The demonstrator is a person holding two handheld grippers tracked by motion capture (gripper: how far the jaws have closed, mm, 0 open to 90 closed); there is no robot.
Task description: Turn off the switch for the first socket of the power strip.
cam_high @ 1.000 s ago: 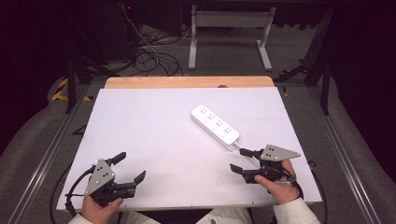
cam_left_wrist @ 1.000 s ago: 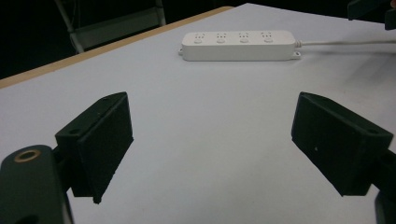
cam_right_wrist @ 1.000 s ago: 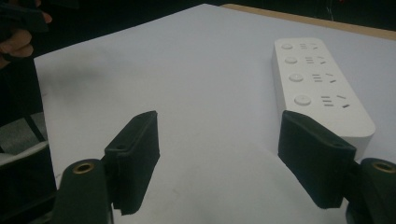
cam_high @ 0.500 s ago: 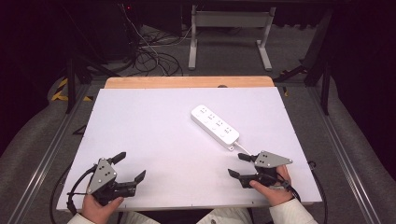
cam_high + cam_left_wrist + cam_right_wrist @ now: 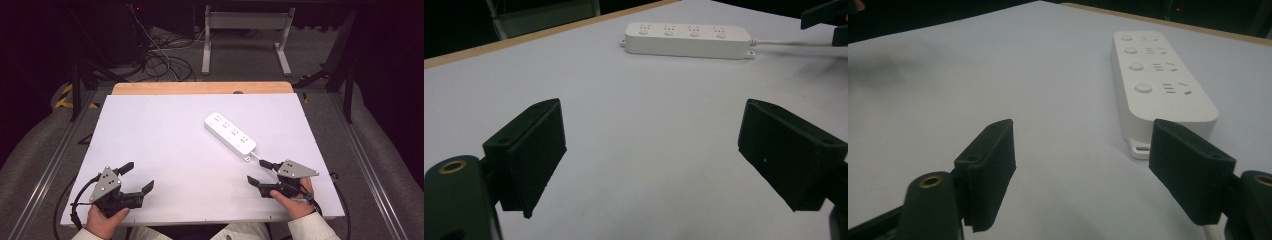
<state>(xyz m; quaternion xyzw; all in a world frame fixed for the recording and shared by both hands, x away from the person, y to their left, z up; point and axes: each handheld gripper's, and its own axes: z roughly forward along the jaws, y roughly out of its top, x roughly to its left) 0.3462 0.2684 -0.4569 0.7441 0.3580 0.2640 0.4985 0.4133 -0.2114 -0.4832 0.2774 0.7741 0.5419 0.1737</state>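
White power strip (image 5: 230, 135) lies diagonal on table (image 5: 165, 130). L gripper (image 5: 136, 177) & R gripper (image 5: 260, 173): jaws apart, nothing held, near front edge.

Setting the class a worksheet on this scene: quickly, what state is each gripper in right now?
Left gripper: open, jaws wide apart, holding nothing.
Right gripper: open, holding nothing, close to the power strip but not touching it.

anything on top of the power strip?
Nothing rests on the power strip. Its top shows four round buttons and socket holes, all uncovered. Its underside against the white table is hidden.
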